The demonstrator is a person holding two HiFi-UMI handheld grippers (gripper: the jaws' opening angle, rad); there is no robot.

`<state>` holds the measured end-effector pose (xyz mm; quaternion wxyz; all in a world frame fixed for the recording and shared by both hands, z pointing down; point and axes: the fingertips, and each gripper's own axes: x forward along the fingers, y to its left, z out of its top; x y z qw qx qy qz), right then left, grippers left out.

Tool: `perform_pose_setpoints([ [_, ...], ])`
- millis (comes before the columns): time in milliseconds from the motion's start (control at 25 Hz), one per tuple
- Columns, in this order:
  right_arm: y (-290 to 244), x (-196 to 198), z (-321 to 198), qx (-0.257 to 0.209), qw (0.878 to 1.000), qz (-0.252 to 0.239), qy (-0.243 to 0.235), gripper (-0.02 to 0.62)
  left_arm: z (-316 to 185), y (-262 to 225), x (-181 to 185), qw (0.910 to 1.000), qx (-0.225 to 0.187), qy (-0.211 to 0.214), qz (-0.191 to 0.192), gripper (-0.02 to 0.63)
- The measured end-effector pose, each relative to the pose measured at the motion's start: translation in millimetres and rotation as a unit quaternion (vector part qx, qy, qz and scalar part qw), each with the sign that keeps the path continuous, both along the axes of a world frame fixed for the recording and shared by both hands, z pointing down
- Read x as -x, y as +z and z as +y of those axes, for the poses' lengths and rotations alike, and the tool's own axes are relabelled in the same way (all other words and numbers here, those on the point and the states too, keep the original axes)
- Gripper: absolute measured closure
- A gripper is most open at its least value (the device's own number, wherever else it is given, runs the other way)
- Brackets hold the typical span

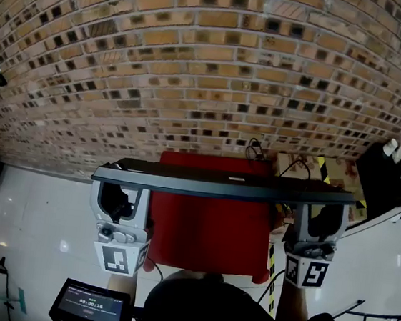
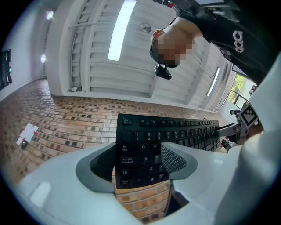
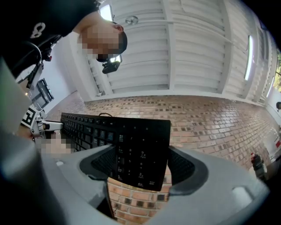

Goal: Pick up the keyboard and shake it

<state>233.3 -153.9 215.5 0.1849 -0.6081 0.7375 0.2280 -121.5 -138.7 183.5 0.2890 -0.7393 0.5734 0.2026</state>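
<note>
The black keyboard [image 1: 219, 186] hangs edge-on in the air above the red tabletop [image 1: 207, 232], held level by both ends. My left gripper [image 1: 119, 191] is shut on its left end. In the left gripper view the keyboard [image 2: 149, 132] has its key face up and the left gripper [image 2: 139, 161] has its pads clamped over the Tab and Caps Lock corner. My right gripper [image 1: 322, 212] is shut on the right end. In the right gripper view the keyboard [image 3: 131, 136] shows its number pad, with the right gripper [image 3: 141, 163] closed across it.
A brick-patterned floor [image 1: 211, 71] spreads beyond the red table. Cables [image 1: 255, 150] and a cardboard box [image 1: 297, 167] lie behind it. A black and white unit [image 1: 385, 181] stands at the right, a small screen [image 1: 90, 305] at the bottom left.
</note>
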Motion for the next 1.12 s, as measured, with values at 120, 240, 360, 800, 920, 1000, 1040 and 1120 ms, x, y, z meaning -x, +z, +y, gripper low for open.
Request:
perform_pose_setpoints([
  [120, 1, 9, -7, 0.019, 1.0, 0.009, -0.009, 0.247, -9, 15, 5, 0.9996, 0.027, -0.002, 0.011, 0.282],
  [240, -3, 16, -7, 0.016, 1.0, 0.013, -0.014, 0.246, -9, 19, 10, 0.9993, 0.034, -0.005, 0.017, 0.282],
  [360, -14, 18, -2, -0.007, 1.0, 0.015, -0.015, 0.247, -2, 8, 12, 0.9998, 0.012, -0.009, 0.016, 0.282],
  [800, -20, 23, -1, -0.008, 0.999, 0.022, -0.024, 0.245, 8, 10, 17, 0.9993, -0.002, -0.025, 0.028, 0.281],
  [920, -31, 20, 12, -0.037, 0.999, 0.02, -0.02, 0.245, 20, -1, 14, 0.999, -0.027, -0.024, 0.027, 0.281],
  [1000, -41, 18, 23, -0.066, 0.997, 0.019, -0.018, 0.245, 30, -13, 13, 0.9982, -0.05, -0.021, 0.024, 0.281],
  [1040, -44, 18, 26, -0.073, 0.997, 0.018, -0.018, 0.245, 32, -17, 13, 0.998, -0.055, -0.021, 0.022, 0.281],
  [1120, -41, 16, 21, -0.064, 0.998, 0.02, -0.018, 0.245, 30, -16, 14, 0.9983, -0.049, -0.024, 0.02, 0.281],
])
